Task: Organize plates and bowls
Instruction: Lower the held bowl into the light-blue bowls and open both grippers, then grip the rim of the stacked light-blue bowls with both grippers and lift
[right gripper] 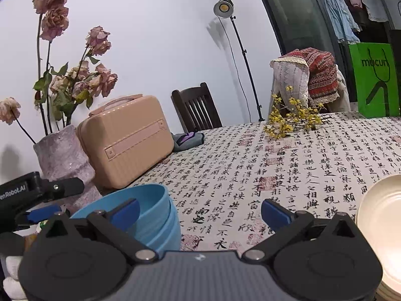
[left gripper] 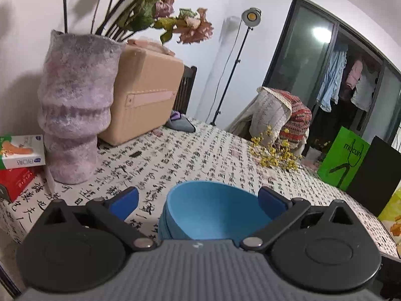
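A stack of blue bowls point(left gripper: 213, 210) stands on the calligraphy-print tablecloth point(left gripper: 200, 155), right in front of my left gripper point(left gripper: 200, 200). Its jaws are spread wide on either side of the stack; the right pad is close to the rim and the left pad is clear of it. In the right wrist view the same blue bowls point(right gripper: 160, 213) sit at the lower left, partly behind the left finger of my right gripper point(right gripper: 200, 213), which is open over bare cloth. A stack of cream plates point(right gripper: 381, 225) lies at the right edge. Part of the left gripper's fingers point(right gripper: 42, 212) shows at the far left.
A tall mauve vase point(left gripper: 72, 115) of dried roses and a tan case point(left gripper: 145, 95) stand at the back left. Small boxes point(left gripper: 20, 160) lie left of the vase. Yellow flower sprigs point(right gripper: 293, 118), a green bag point(right gripper: 376, 80) and a dark chair point(right gripper: 195, 107) line the far side.
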{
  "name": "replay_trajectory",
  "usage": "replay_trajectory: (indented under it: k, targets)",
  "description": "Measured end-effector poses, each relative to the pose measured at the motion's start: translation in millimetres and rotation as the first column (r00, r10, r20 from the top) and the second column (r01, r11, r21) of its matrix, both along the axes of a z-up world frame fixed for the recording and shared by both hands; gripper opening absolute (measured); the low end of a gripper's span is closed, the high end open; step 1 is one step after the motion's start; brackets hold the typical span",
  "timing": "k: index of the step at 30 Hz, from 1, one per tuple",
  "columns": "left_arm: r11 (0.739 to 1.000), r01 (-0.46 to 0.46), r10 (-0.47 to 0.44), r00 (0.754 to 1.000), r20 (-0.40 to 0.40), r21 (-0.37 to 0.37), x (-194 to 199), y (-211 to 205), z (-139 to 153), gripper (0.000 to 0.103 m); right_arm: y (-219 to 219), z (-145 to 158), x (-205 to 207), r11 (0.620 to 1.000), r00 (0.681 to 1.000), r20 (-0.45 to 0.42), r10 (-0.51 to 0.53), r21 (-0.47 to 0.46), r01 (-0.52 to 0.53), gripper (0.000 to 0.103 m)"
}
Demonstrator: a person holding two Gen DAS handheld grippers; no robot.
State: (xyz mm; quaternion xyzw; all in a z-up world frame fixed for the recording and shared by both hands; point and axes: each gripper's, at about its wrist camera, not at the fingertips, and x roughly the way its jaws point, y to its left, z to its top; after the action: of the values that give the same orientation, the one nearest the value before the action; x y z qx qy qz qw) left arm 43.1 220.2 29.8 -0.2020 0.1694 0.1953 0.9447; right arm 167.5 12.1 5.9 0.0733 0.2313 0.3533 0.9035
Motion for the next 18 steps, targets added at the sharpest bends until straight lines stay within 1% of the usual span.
replay_trajectory:
  k: [6, 11, 18]
  targets:
    - [1.000, 0.024, -0.025, 0.999, -0.030, -0.019, 6.6, 6.1, -0.4, 0.103, 1.7, -4.8, 4.7, 0.999, 0.999, -0.028, -0.019, -0.038, 0.018, 0.103]
    - [0.999, 0.035, -0.036, 0.998, -0.048, -0.034, 13.6, 14.2, 3.0, 0.103, 7.0, -8.1, 14.0, 0.998, 0.997, -0.079, -0.016, -0.059, 0.011, 0.103]
    - [0.998, 0.054, -0.056, 0.995, -0.076, -0.033, 23.0, 26.3, 5.7, 0.103, 14.8, -8.2, 29.7, 0.997, 0.988, -0.153, -0.005, -0.075, -0.007, 0.103]
